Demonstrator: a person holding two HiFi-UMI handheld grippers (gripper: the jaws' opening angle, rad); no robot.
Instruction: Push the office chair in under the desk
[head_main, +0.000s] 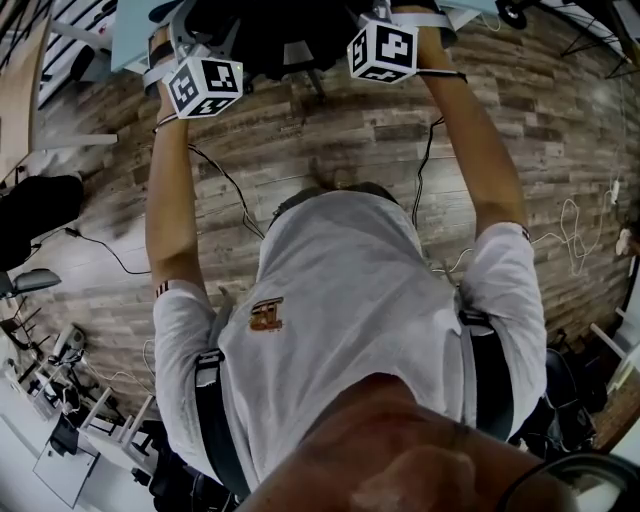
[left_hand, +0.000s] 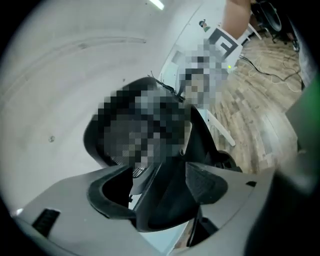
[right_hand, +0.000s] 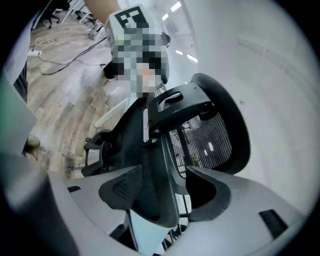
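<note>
The black office chair (head_main: 270, 30) stands at the top of the head view, against the pale blue desk (head_main: 128, 42). My left gripper (left_hand: 157, 192) straddles the left edge of the chair's back frame (left_hand: 165, 200), with both pads pressed to it. My right gripper (right_hand: 167, 192) clamps the opposite edge of the frame (right_hand: 155, 190), below the mesh back (right_hand: 205, 140) and the headrest (right_hand: 180, 102). The marker cubes (head_main: 203, 85) (head_main: 383, 48) sit at the ends of the person's outstretched arms. A strip of pale blue desk top (right_hand: 145, 230) shows under the jaws.
The wood-plank floor (head_main: 330, 140) carries loose cables (head_main: 225, 185) and a white cord (head_main: 570, 225) at the right. A dark object (head_main: 35, 205) lies at the left, and white stands (head_main: 110, 420) at the lower left. A white wall (left_hand: 60, 75) rises behind the chair.
</note>
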